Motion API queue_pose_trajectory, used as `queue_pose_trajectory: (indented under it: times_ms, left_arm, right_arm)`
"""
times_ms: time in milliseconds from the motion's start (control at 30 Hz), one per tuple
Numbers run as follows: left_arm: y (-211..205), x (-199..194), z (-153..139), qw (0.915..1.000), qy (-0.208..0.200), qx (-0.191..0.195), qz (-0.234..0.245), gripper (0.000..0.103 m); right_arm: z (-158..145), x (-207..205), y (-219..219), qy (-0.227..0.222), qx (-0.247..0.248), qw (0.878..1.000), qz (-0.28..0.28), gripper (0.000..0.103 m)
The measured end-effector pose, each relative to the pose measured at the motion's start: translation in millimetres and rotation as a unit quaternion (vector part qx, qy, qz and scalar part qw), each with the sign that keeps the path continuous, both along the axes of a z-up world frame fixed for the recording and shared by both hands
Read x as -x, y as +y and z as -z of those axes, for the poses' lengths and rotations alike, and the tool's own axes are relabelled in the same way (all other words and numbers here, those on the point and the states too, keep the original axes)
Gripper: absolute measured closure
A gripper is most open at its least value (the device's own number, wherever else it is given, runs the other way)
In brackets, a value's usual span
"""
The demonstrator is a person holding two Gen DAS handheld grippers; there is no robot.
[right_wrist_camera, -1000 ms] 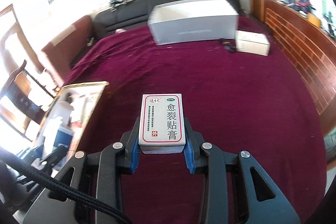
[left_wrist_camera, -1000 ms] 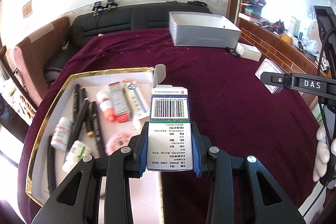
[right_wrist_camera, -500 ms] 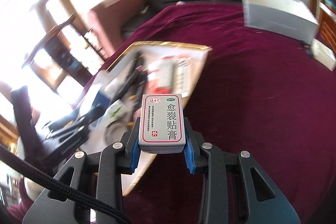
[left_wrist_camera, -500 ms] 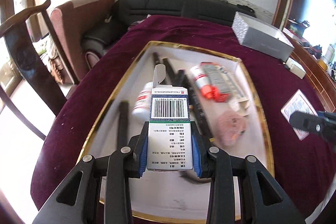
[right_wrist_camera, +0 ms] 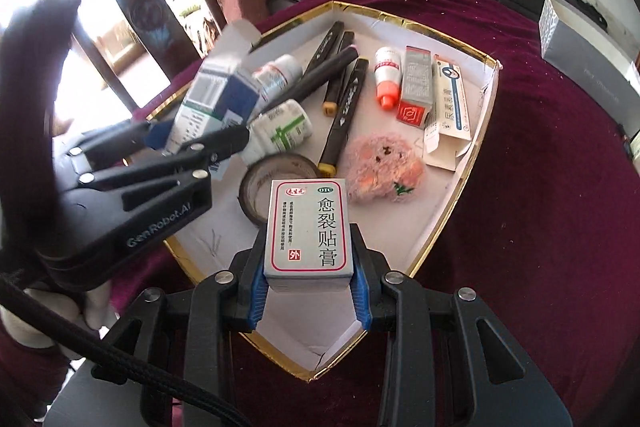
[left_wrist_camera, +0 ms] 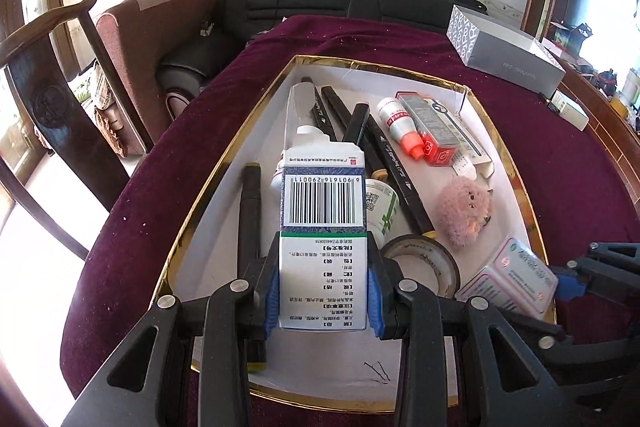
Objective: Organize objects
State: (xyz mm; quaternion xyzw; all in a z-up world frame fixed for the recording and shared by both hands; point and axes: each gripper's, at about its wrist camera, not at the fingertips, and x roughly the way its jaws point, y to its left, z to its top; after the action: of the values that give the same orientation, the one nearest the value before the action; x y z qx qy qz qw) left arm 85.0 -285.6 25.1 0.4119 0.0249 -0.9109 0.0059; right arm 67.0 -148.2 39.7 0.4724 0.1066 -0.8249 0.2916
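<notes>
I have the left gripper (left_wrist_camera: 323,289) clamped on a barcode box (left_wrist_camera: 323,223) and the right gripper (right_wrist_camera: 309,291) clamped on a red-bordered box (right_wrist_camera: 309,233), both over the tray's (right_wrist_camera: 456,195) near edge. Pens, bottles and tape already lie inside; these two boxes are left to drop.

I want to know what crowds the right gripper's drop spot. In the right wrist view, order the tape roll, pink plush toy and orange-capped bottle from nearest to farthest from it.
From the right gripper:
1. Tape roll, just ahead, slightly left.
2. Pink plush toy, ahead, slightly right.
3. Orange-capped bottle, deep in the tray, beside the markers.
</notes>
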Motion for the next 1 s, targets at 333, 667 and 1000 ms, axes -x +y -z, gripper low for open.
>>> queue_pose_trajectory:
  times_ms: [333,667,1000]
  left_arm:
    - [2.3,-6.3,-10.7,0.9995,0.029,-0.004,-0.01,0.071]
    - [13.3,-29.3,-49.6,0.989,0.131,0.034,-0.059,0.027]
    - [23.3,-30.9,-73.5,0.9826,0.146,0.037,-0.108,0.012]
  right_arm:
    - [9.8,2.6,0.5,0.003,-0.009,1.0,0.002,0.07]
    - [-12.0,0.4,26.5,0.021,0.074,0.997,0.029,0.045]
    - [-32.9,0.8,74.1,0.078,0.151,0.978,0.122,0.033]
